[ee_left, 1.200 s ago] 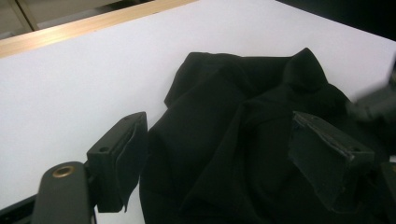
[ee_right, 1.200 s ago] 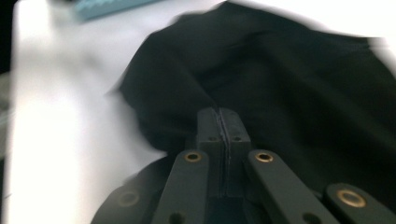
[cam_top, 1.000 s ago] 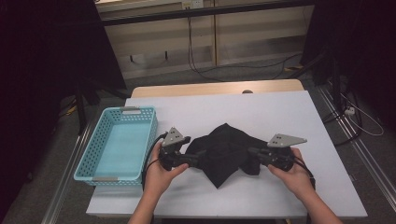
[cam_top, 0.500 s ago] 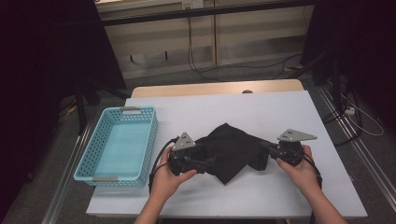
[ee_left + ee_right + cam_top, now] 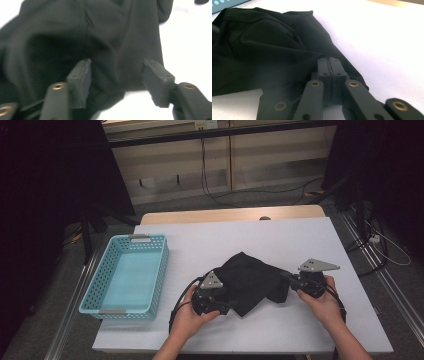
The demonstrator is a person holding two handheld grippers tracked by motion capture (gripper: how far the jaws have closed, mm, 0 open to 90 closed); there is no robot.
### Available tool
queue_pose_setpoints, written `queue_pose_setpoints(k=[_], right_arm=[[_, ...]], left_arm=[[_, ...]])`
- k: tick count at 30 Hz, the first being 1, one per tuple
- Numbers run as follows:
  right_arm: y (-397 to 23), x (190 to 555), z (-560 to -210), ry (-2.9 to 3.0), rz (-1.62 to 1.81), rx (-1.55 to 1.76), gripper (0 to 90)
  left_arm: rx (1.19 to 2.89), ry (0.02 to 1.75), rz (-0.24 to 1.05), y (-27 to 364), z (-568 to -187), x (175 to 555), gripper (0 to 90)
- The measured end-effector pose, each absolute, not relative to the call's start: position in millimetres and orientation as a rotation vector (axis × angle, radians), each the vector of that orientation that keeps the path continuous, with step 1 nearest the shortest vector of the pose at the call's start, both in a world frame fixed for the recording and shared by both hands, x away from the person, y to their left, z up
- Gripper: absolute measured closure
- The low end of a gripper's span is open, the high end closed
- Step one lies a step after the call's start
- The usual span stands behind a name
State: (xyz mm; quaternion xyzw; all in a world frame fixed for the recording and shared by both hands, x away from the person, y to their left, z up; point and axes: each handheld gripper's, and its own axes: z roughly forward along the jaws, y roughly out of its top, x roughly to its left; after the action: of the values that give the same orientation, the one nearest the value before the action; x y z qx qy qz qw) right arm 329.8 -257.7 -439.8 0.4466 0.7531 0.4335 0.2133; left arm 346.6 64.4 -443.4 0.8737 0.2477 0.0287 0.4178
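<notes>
On the white table [image 5: 300, 240], a black cloth [image 5: 250, 281] lies crumpled a little right of the middle, between the person's two hands, and well apart from the light-blue basket [image 5: 127, 274] that stands near the table's left edge. At the cloth's right end, the right gripper [image 5: 329, 65] has its jaws pressed together on a fold of the fabric, which runs out from between the pads toward the rest of the heap; in the high view this gripper [image 5: 295, 281] sits at the cloth's right corner with the right hand [image 5: 325, 302] behind it. At the cloth's near left edge, the left gripper [image 5: 116, 75] points into the fabric with its jaws partly spread. They have just been closing, and a ridge of cloth stands between the pads, but the pads do not yet press on it: a gap shows on each side. From above, the left gripper [image 5: 220, 302] rests at the cloth's lower left corner, held by the left hand [image 5: 190, 317], with its cable looping on the table beside it.
</notes>
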Motion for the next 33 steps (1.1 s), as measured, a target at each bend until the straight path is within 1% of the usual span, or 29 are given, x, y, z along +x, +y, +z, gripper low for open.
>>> queue_pose_setpoints(k=[3, 5, 6, 7, 8, 10, 14, 18, 22, 24, 27, 33], right_arm=[[-257.8, 329.2, -439.2, 2.087, 1.206, 1.234, 89.1], [-257.8, 329.1, -439.3, 2.087, 1.205, 1.237, 89.0], [-257.8, 329.0, -439.4, 2.087, 1.205, 1.237, 89.0], [-257.7, 328.8, -439.6, 2.088, 1.204, 1.238, 89.1], [-257.7, 328.8, -439.6, 2.088, 1.204, 1.238, 89.1], [-257.2, 328.7, -440.1, 2.092, 1.200, 1.239, 89.1], [-256.4, 328.0, -439.4, 2.095, 1.207, 1.228, 89.0], [-257.5, 326.7, -438.2, 2.089, 1.223, 1.229, 89.0], [-257.0, 326.5, -438.5, 2.102, 1.233, 1.222, 88.9], [-255.6, 326.1, -438.1, 2.109, 1.245, 1.202, 88.8], [-251.3, 324.3, -436.9, 2.122, 1.260, 1.176, 88.6], [-236.1, 321.0, -436.0, 2.164, 1.245, 1.111, 86.8]], left_arm=[[2.229, 0.624, 0.046, 59.4, -448.6, 344.9, 51.5], [2.239, 0.614, 0.064, 58.5, -448.2, 344.9, 57.0], [2.249, 0.608, 0.046, 58.6, -447.5, 344.9, 63.3], [2.262, 0.609, 0.030, 58.4, -447.7, 344.3, 74.9], [2.258, 0.602, 0.031, 58.2, -448.4, 343.6, 74.9], [2.278, 0.595, 0.037, 57.3, -446.5, 342.5, 78.8], [2.287, 0.604, 0.017, 57.6, -439.2, 342.8, 81.2], [2.235, 0.626, -0.012, 65.8, -421.7, 347.0, 81.7], [2.149, 0.649, -0.002, 79.1, -398.5, 352.1, 81.9], [2.105, 0.662, 0.028, 88.0, -388.0, 355.0, 81.9], [2.053, 0.707, 0.063, 99.1, -383.0, 360.5, 82.2], [1.971, 0.820, 0.090, 114.1, -388.7, 371.4, 82.4]])
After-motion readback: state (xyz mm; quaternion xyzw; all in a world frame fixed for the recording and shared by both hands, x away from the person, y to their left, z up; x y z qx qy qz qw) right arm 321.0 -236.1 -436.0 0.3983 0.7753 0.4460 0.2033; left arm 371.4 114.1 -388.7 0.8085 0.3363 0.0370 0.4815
